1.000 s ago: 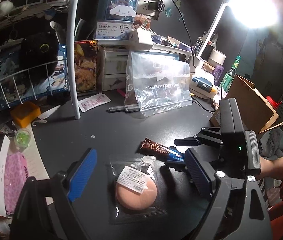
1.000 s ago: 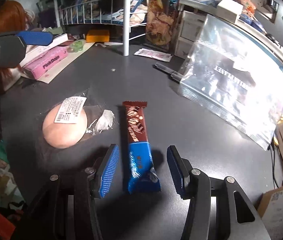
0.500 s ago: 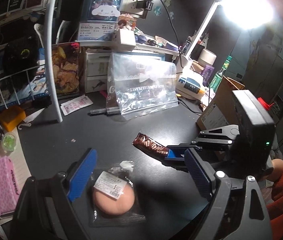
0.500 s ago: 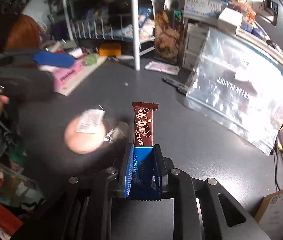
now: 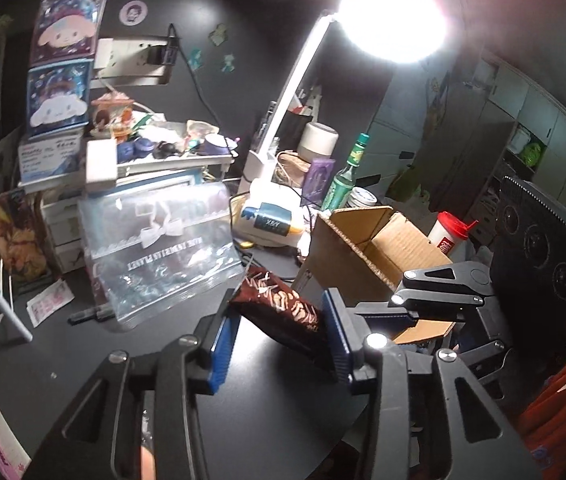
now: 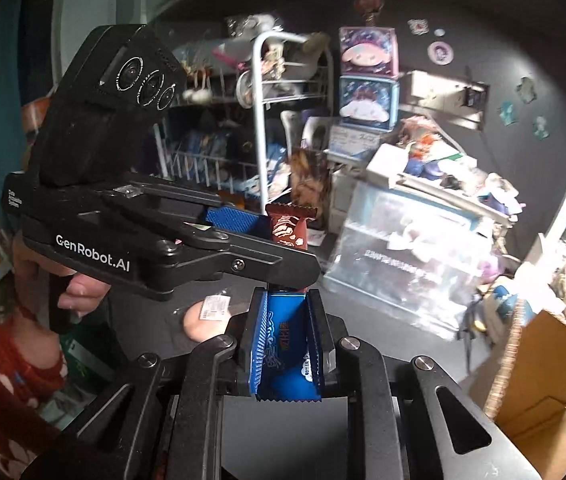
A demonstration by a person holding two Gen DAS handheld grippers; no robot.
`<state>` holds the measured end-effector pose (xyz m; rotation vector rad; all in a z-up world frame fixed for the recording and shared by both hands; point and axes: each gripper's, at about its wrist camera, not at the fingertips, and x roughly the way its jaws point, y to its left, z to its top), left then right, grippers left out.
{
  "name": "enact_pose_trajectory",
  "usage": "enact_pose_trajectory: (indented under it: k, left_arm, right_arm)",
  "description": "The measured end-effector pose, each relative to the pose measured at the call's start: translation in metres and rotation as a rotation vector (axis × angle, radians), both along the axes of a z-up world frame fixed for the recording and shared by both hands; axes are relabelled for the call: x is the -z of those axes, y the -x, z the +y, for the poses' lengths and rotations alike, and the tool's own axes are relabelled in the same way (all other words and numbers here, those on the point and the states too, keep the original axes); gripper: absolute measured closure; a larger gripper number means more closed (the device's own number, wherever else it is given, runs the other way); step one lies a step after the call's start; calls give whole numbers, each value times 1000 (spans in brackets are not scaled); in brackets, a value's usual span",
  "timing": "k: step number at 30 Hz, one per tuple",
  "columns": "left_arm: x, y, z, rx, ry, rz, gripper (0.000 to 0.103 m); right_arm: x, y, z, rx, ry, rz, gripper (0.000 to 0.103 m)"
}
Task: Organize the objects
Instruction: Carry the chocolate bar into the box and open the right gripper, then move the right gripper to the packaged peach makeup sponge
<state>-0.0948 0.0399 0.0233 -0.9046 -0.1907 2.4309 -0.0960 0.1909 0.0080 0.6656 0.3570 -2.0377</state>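
Note:
A brown and blue snack bar [image 6: 287,332] is held in the air above the black desk. My right gripper [image 6: 285,338] is shut on its blue end. My left gripper [image 5: 279,338] has its blue pads on both sides of the bar's brown end [image 5: 283,312], closing on it. In the right wrist view the left gripper [image 6: 243,224] crosses in front of the bar from the left. A clear zip bag [image 5: 163,248] stands at the back of the desk. A packaged peach sponge [image 6: 203,316] lies on the desk below.
An open cardboard box [image 5: 371,248] stands at the desk's right edge, with a red-capped cup [image 5: 449,236] and a green bottle [image 5: 343,180] behind it. A bright desk lamp [image 5: 391,20], a white wire rack [image 6: 259,128] and small drawers [image 5: 67,232] crowd the back.
The right gripper closed on the bar and lifted it off the desk. The left gripper rose from over the sponge and narrowed around the bar's brown end.

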Motion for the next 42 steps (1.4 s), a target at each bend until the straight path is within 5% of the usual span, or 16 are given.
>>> enact_pose_trajectory:
  k: [15, 23, 25, 28, 30, 38, 42]
  left_arm:
    - [-10, 80, 134, 223, 74, -95, 67]
    - [1, 95, 168, 257, 155, -138, 67]
    - [1, 94, 172, 260, 183, -138, 60]
    - [-5, 88, 171, 258, 191, -107, 32]
    - [-11, 82, 167, 261, 191, -84, 27]
    - [-35, 50, 116, 173, 167, -9, 23]
    - [-38, 25, 72, 74, 195, 27, 23]
  right_arm:
    - [-13, 59, 102, 252, -17, -102, 89]
    - [-1, 75, 124, 304, -88, -162, 89]
    - [1, 76, 125, 308, -112, -169, 89]
    - [2, 75, 127, 322, -150, -153, 72]
    - [2, 75, 127, 327, -161, -132, 56]
    - [-10, 59, 114, 303, -130, -60, 56]
    - [-21, 35, 85, 200, -68, -18, 56]
